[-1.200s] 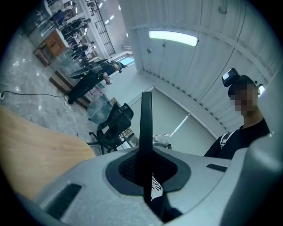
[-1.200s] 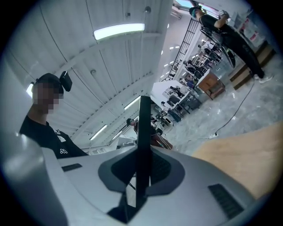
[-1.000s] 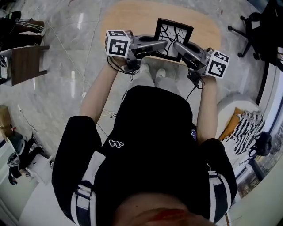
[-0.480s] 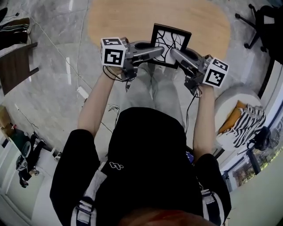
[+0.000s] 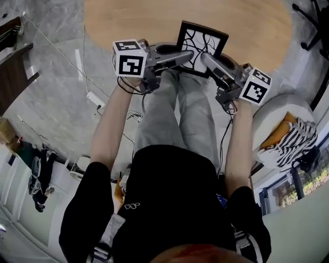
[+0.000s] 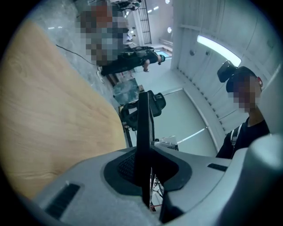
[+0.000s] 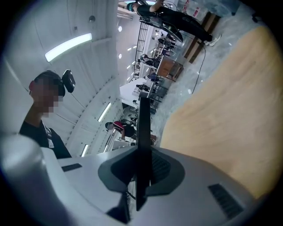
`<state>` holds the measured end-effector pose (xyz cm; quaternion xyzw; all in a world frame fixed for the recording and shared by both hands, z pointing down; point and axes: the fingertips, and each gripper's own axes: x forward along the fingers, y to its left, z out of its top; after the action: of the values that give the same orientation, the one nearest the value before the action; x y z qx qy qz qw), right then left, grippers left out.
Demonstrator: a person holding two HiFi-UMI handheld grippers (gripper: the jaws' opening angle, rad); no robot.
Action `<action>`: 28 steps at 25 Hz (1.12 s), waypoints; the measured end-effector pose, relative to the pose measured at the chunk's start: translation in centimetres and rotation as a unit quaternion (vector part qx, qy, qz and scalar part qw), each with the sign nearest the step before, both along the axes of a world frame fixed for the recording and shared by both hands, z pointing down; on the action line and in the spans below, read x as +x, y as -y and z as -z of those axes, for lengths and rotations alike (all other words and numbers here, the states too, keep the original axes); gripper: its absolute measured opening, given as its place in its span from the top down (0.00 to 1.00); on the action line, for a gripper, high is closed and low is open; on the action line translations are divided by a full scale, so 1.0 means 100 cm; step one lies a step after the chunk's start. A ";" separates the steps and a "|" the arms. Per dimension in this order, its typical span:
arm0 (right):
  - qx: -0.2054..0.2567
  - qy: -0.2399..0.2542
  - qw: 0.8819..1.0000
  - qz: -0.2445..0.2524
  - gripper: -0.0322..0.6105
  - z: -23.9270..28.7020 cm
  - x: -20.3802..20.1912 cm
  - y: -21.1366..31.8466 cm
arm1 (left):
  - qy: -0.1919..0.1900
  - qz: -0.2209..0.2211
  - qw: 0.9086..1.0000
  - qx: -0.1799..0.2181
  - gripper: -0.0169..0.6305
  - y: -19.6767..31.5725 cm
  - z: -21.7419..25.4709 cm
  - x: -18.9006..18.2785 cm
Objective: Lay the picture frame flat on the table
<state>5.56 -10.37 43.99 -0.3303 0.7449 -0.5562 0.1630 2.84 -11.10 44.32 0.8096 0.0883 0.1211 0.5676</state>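
A black picture frame [image 5: 201, 42] with a white, black-lined picture is held up between both grippers at the near edge of the oval wooden table [image 5: 128, 20]. It stands tilted, not flat, its lower edge over the table's rim and the person's legs. My left gripper [image 5: 184, 55] is shut on its lower left side, my right gripper [image 5: 206, 57] on its lower right side. In the left gripper view the frame [image 6: 143, 128] shows edge-on, clamped by the left gripper [image 6: 146, 165]. The right gripper view shows the same: frame [image 7: 143, 128] pinched in the right gripper [image 7: 142, 170].
An office chair [image 5: 314, 15] stands at the far right of the table. A round white stool [image 5: 280, 115] with striped cloth [image 5: 288, 144] is at the right. Dark wooden furniture [image 5: 13, 67] is at the left; a power strip [image 5: 95, 98] lies on the floor.
Both grippers keep their hold on the frame. The head view has shifted, so more of the table shows, and the frame sits slightly farther over the table's near edge.
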 end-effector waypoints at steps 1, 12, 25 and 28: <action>-0.003 0.002 1.000 0.000 0.88 -0.004 0.000 -0.001 | 0.003 0.000 1.000 -0.001 0.90 -0.001 -0.004 0.000; -0.009 0.011 1.000 -0.010 0.90 -0.024 0.006 -0.007 | 0.072 0.055 0.993 0.076 0.82 -0.008 -0.043 -0.029; -0.123 -0.111 0.985 -0.038 0.90 -0.151 0.029 0.068 | 0.108 0.100 0.987 0.064 0.82 0.017 -0.084 -0.049; -0.133 -0.119 0.983 -0.047 0.90 -0.161 0.030 0.075 | 0.104 0.102 0.988 0.056 0.83 0.013 -0.084 -0.048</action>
<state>8.60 -17.86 60.06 -0.4475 0.6621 -0.5987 0.0536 -2.00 -12.39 52.68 0.8276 -0.0606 0.1510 0.5372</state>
